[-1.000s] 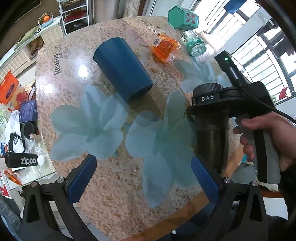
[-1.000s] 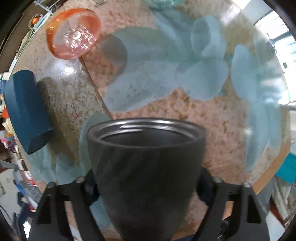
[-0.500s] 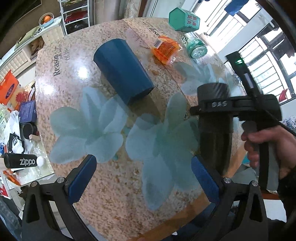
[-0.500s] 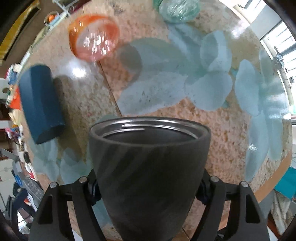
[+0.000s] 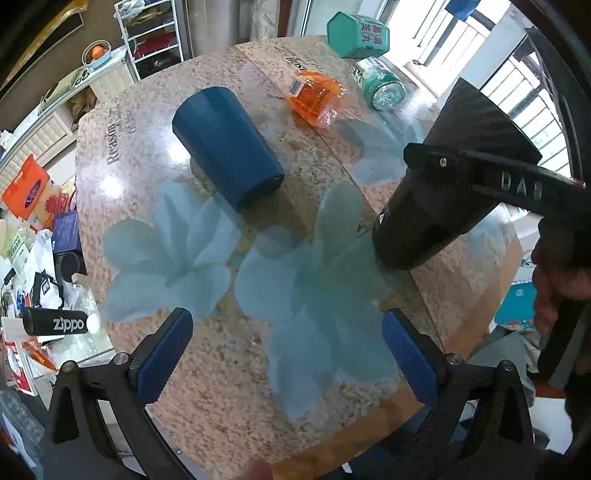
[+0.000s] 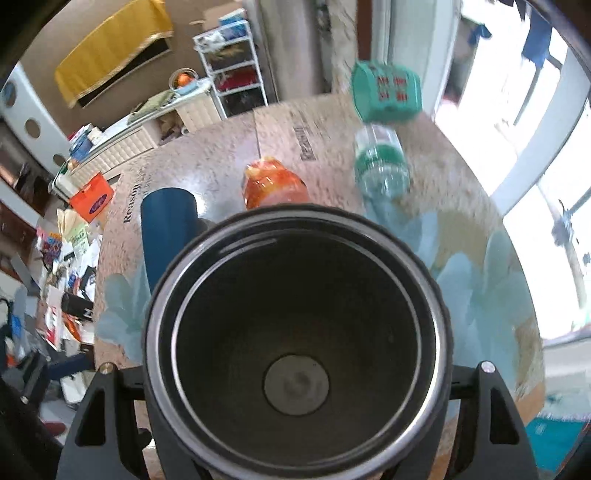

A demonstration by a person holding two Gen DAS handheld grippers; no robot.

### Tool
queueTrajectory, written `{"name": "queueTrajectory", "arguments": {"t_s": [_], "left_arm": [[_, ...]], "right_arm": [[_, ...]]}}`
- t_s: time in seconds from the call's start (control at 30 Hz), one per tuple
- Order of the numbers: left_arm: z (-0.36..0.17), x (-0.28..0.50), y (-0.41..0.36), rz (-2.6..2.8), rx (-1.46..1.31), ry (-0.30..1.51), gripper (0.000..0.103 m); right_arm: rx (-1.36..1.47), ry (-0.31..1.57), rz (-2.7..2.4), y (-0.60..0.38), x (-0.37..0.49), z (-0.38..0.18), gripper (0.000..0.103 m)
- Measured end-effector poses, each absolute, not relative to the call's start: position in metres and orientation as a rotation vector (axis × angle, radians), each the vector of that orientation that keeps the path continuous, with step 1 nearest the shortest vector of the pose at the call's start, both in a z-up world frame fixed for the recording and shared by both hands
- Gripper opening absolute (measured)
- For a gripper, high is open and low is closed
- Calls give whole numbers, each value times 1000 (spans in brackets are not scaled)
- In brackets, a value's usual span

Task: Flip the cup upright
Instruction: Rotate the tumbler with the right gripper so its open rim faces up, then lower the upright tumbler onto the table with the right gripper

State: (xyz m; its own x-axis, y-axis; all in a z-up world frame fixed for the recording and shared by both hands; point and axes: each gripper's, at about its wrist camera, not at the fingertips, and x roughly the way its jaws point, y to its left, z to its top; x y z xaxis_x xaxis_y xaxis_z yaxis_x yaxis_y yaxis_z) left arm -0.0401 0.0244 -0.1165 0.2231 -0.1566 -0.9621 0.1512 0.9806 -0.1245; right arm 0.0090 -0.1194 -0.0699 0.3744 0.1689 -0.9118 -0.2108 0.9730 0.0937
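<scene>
My right gripper [image 6: 295, 373] is shut on a black metal cup [image 6: 295, 332]; its open mouth faces the right wrist camera. In the left wrist view the black cup [image 5: 439, 199] is held tilted, base down-left just above the table, mouth up-right, with the right gripper's jaw across it. My left gripper [image 5: 288, 354] is open and empty above the table's near edge. A blue cup [image 5: 225, 146] lies on its side on the table beyond it, and it also shows in the right wrist view [image 6: 168, 229].
The round stone-patterned table [image 5: 207, 391] has pale blue flower prints. An orange packet [image 5: 314, 98], a green-capped bottle [image 5: 380, 83] and a teal box [image 5: 356, 35] lie at the far side. Cluttered shelves stand left of the table.
My right gripper has rotated with the black cup: it stood vertical before and now tilts with its mouth up-right. The left gripper has not moved.
</scene>
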Motion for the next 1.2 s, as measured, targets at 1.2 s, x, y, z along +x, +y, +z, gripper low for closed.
{"name": "queueTrajectory", "arguments": {"t_s": [1.2], "left_arm": [[-105, -54, 24, -227, 28, 1288, 103]], "right_arm": [[-79, 930, 345, -124, -21, -65, 101]]}}
